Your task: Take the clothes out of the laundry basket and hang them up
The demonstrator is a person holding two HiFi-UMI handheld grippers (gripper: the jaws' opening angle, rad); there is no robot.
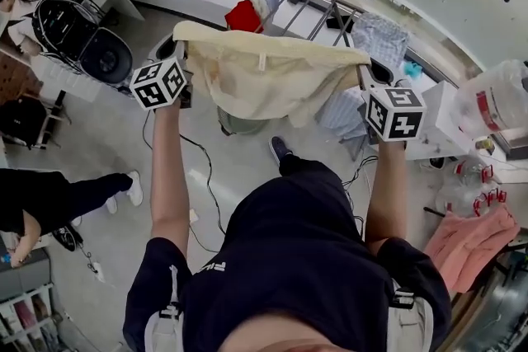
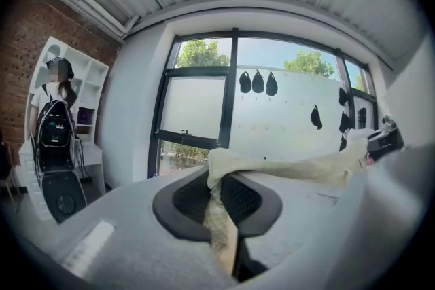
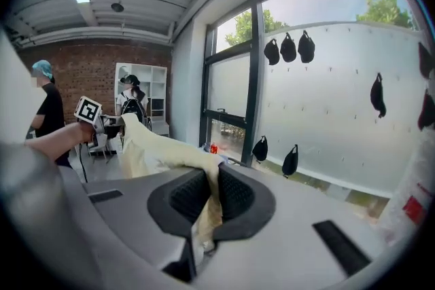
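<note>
Clothes in play right now: one cream garment [image 1: 264,78], spread in the air between your two grippers, above the floor and just in front of the drying rack [image 1: 318,6]. I judge the step in hand to be carrying it over a rail. To do that well, hold the top edge taut and level and bring both hands forward together. Aim for a bare rail, since a red piece [image 1: 243,16] lies near the rack's left end and a blue checked shirt [image 1: 381,37] hangs toward its right. Lower the middle of the cloth onto the rail before you let either corner go, so it does not slide off one side.

Your left gripper [image 1: 183,53] is raised on an outstretched arm and points nearly level toward the window. Its fingers [image 2: 192,204] are pressed together on the garment's left corner. Your right gripper [image 1: 367,78] sits at about the same height on the other outstretched arm, tipped a little downward, and its fingers [image 3: 182,197] are clamped on the right corner.
</note>
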